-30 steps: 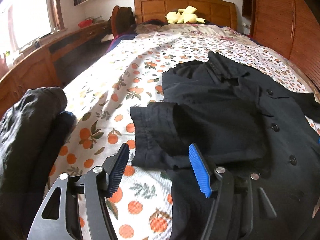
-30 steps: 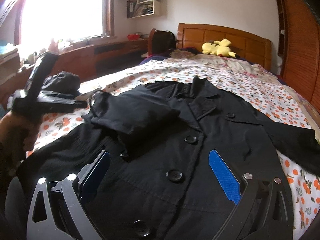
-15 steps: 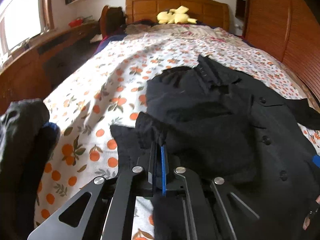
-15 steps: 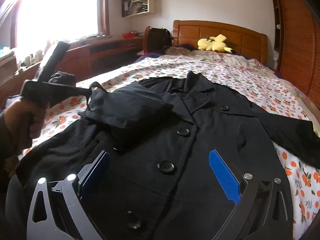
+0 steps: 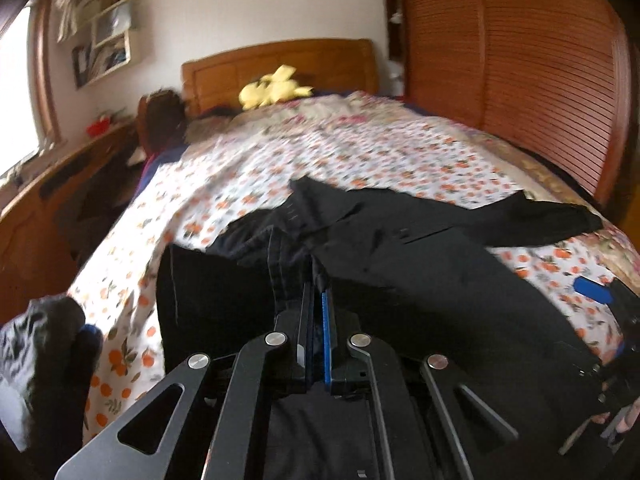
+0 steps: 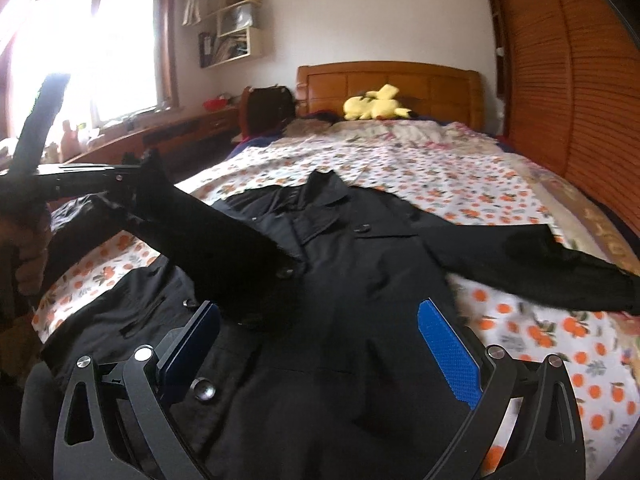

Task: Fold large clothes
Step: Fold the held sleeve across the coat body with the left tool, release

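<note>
A black buttoned coat (image 6: 360, 264) lies face up on the bed, collar toward the headboard. It also shows in the left wrist view (image 5: 420, 256). My left gripper (image 5: 318, 300) is shut on the coat's left sleeve (image 6: 208, 232) and holds it lifted above the bed; the gripper shows in the right wrist view (image 6: 132, 184). The other sleeve (image 6: 560, 260) lies stretched out to the right. My right gripper (image 6: 320, 344) is open and empty above the coat's lower front; it shows at the right edge of the left wrist view (image 5: 592, 292).
The bed has a floral orange-print sheet (image 6: 420, 160) and a wooden headboard (image 6: 388, 80) with a yellow plush toy (image 6: 376, 108). A wooden desk (image 6: 160, 136) runs under the window on the left. A slatted wooden wardrobe (image 6: 580, 100) stands on the right. Dark clothing (image 5: 36, 368) is piled at the left.
My left gripper closed on the folded left sleeve and lifted it up and to the left off the coat's chest. My right gripper stayed open over the coat.
</note>
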